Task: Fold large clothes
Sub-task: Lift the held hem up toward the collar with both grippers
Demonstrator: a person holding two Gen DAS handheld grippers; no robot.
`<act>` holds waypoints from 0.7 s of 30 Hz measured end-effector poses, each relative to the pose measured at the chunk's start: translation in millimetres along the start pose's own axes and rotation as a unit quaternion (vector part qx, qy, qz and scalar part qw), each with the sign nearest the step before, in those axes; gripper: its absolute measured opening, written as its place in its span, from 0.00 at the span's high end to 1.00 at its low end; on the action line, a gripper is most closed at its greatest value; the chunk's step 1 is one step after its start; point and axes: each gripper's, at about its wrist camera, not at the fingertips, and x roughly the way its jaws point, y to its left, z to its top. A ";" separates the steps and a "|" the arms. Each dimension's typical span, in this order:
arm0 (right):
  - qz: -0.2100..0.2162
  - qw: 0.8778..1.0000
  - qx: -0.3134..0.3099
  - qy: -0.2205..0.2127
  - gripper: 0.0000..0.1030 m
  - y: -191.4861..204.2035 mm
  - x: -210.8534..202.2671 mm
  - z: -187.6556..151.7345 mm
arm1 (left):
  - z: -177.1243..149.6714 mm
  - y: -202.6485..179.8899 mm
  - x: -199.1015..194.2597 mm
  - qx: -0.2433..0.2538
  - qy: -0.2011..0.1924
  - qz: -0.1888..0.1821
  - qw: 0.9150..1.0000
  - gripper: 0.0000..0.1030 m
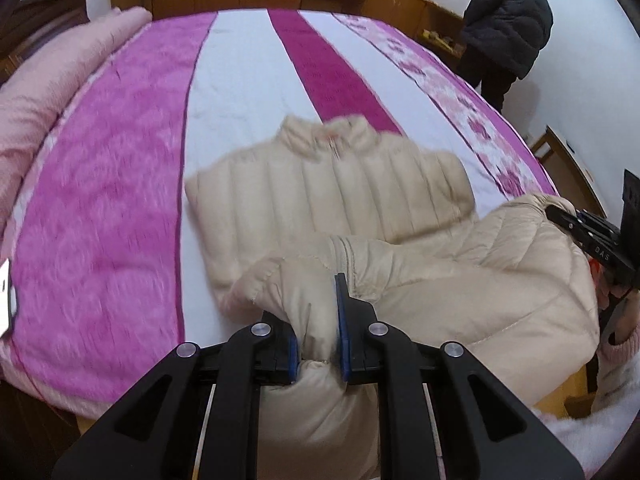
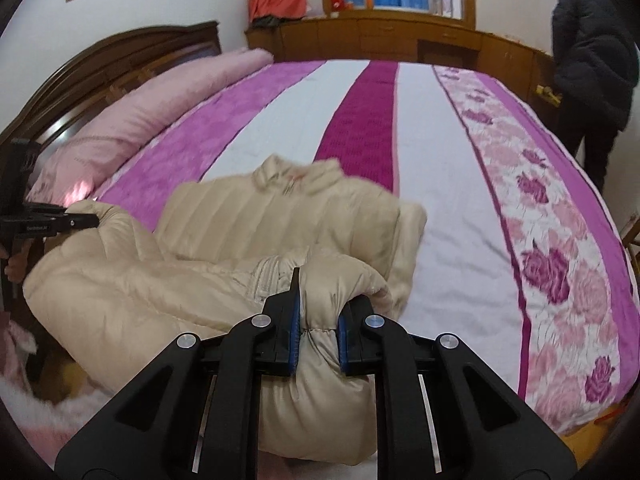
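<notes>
A cream quilted puffer jacket (image 1: 332, 192) lies on the bed, collar towards the far side, zipper up. My left gripper (image 1: 318, 332) is shut on the jacket's near left hem corner, fabric bunched between the blue pads. My right gripper (image 2: 318, 328) is shut on the near right hem corner of the jacket (image 2: 280, 216). Both corners are lifted and the lower part is carried over the body. The right gripper also shows at the right edge of the left wrist view (image 1: 560, 212), and the left gripper at the left edge of the right wrist view (image 2: 94, 220).
The bed cover (image 1: 112, 208) has pink, white and magenta stripes. A pink rolled quilt (image 2: 160, 108) lies by the dark headboard (image 2: 100, 64). A person in a dark jacket (image 2: 592, 64) stands at the far right by wooden cabinets (image 2: 380, 40).
</notes>
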 end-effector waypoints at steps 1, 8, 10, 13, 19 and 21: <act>-0.004 1.000 0.002 -0.006 0.86 -1.8 3.4 5.1 | 8.0 1.3 2.9 -0.001 -0.007 0.004 1.000 0.85; -0.039 0.998 0.024 -0.034 0.86 -22.5 43.2 37.7 | 54.0 20.1 39.5 -0.013 -0.045 0.049 0.998 0.85; -0.046 0.998 0.029 -0.031 0.86 -27.2 60.4 43.3 | 61.0 24.9 59.2 -0.019 -0.048 0.058 0.997 0.85; -0.072 0.997 0.023 -0.021 0.86 -31.3 93.8 46.3 | 66.2 27.0 88.0 -0.017 -0.051 0.079 0.995 0.85; -0.089 0.995 0.040 0.020 0.79 -48.5 146.7 37.4 | 65.5 39.3 145.7 -0.026 -0.024 0.098 0.995 0.83; -0.090 0.994 0.046 0.032 0.75 -54.2 161.5 33.1 | 64.9 41.4 158.5 -0.022 -0.018 0.107 0.994 0.82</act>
